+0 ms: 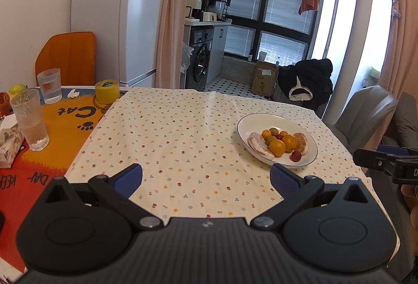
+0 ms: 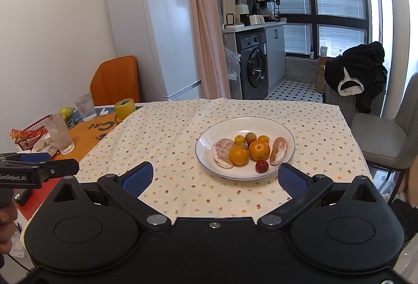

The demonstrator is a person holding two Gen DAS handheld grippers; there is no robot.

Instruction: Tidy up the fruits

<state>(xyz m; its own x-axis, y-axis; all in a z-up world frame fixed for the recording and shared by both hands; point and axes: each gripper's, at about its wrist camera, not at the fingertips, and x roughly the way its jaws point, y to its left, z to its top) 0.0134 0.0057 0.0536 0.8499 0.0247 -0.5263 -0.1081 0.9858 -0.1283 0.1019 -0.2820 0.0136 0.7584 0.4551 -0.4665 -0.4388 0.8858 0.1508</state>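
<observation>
Both claws are gaping wide with nothing between them: we are holding the left claw (image 1: 206, 179) and the right claw (image 2: 215, 178) above the flowered cloth (image 2: 169, 132). Oranges (image 2: 259, 149) and peeled pieces are sitting piled on the white plate (image 2: 209, 145), just ahead of our right claw.

White plate (image 1: 308, 157) of fruit at 3 o'clock on the flowery cloth (image 1: 169, 143), two oranges (image 1: 283, 144) in the middle, small red fruit (image 1: 295, 156) maybe a strawberry, left gripper (image 1: 206, 178) wide apart at 6 o'clock, two glasses (image 1: 30, 119) at 9 o'clock
</observation>
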